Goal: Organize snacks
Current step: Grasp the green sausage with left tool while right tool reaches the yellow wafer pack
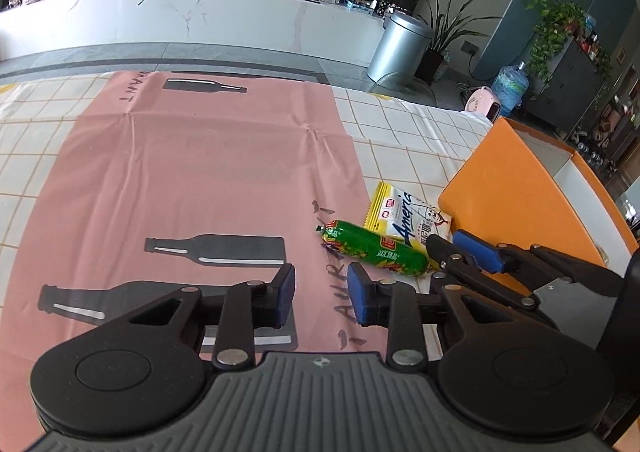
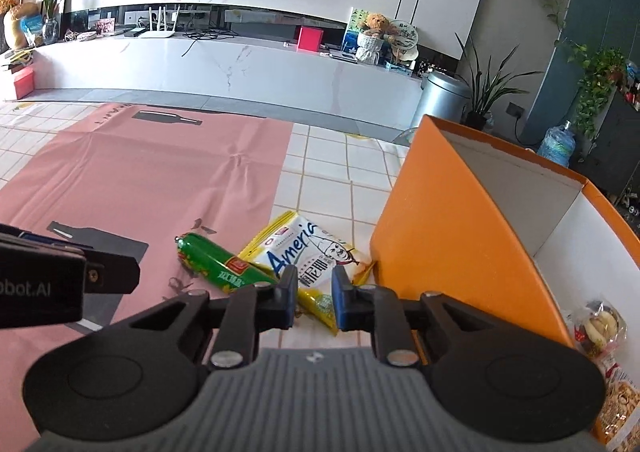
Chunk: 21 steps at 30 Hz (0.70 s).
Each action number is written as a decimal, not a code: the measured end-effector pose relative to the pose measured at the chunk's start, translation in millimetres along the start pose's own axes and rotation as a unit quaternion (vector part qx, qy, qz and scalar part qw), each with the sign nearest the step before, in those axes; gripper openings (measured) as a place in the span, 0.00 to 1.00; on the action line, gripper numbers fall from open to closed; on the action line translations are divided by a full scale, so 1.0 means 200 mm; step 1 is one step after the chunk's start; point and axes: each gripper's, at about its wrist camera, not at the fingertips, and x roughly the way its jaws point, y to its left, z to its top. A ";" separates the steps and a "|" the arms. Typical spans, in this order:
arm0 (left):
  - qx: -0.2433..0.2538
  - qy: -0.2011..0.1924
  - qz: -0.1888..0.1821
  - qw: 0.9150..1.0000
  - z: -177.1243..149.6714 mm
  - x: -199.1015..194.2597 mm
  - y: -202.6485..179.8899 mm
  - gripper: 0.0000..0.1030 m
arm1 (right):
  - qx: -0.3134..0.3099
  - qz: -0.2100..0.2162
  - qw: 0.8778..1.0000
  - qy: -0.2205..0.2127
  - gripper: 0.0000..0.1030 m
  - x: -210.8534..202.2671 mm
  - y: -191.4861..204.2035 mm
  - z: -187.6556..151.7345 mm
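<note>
We see a green sausage (image 1: 374, 250) in a glossy, tube-shaped plastic casing, pinched at its end, lying on the edge of a creased pink cloth (image 1: 192, 171) printed with flat black bottle shapes. Touching it is a flat, crinkly yellow-and-white snack packet (image 2: 308, 252) resting on the white gridded tablecloth (image 1: 400, 131), just beside the smooth orange cardboard box (image 2: 440, 211). The box has a white inside, and at its bottom we make out clear-wrapped snacks (image 2: 600, 328).

The left gripper (image 1: 321, 298) hovers over the pink cloth with its blue rubbery pads narrowed but apart, nothing between them; the sausage lies just ahead and to the right. The right gripper (image 2: 315, 298) has its ribbed black and blue pads drawn close over the near end of the packet; we cannot tell whether they press on it. No earlier view is given for either.
</note>
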 end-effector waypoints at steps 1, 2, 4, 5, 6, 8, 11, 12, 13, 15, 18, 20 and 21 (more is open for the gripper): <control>-0.005 -0.001 -0.004 1.000 0.00 0.01 0.00 0.35 | -0.001 0.000 1.000 0.001 0.14 0.01 0.00 0.00; -0.010 -0.001 -0.008 1.000 0.00 0.01 0.01 0.35 | -0.002 0.002 1.000 0.003 0.14 0.02 0.00 -0.01; -0.019 0.001 -0.014 1.000 0.00 0.02 0.02 0.35 | -0.006 0.009 1.000 0.008 0.14 0.04 0.00 -0.02; -0.023 0.004 -0.015 1.000 0.00 0.03 0.02 0.35 | -0.008 0.016 1.000 0.013 0.14 0.04 0.01 -0.03; -0.028 0.007 -0.016 0.999 0.00 0.03 0.03 0.35 | -0.008 0.024 1.000 0.015 0.14 0.04 0.01 -0.03; -0.034 0.012 -0.020 0.999 0.00 0.05 0.03 0.37 | -0.011 0.038 0.999 0.013 0.14 0.03 0.03 -0.04; -0.043 0.009 -0.019 0.999 0.00 0.05 0.04 0.47 | -0.015 0.062 0.998 0.004 0.15 0.01 0.06 -0.04; -0.046 0.008 -0.020 0.999 0.01 0.06 0.04 0.49 | -0.016 0.068 0.998 0.002 0.15 0.01 0.06 -0.05; -0.049 0.009 -0.023 0.999 0.01 0.07 0.03 0.50 | -0.018 0.072 0.997 0.002 0.15 0.01 0.07 -0.05; -0.051 0.013 -0.028 0.998 0.02 0.09 0.02 0.50 | -0.017 0.080 0.997 0.004 0.15 0.01 0.07 -0.06; -0.043 0.023 -0.016 0.999 0.02 0.12 -0.02 0.50 | -0.010 0.103 0.995 0.004 0.15 0.01 0.08 -0.07; -0.038 0.025 -0.003 0.999 0.01 0.14 -0.03 0.50 | -0.011 0.107 0.994 -0.003 0.15 0.00 0.08 -0.06; -0.039 0.026 -0.004 0.999 0.01 0.14 -0.03 0.50 | -0.013 0.103 0.995 -0.008 0.16 -0.01 0.08 -0.06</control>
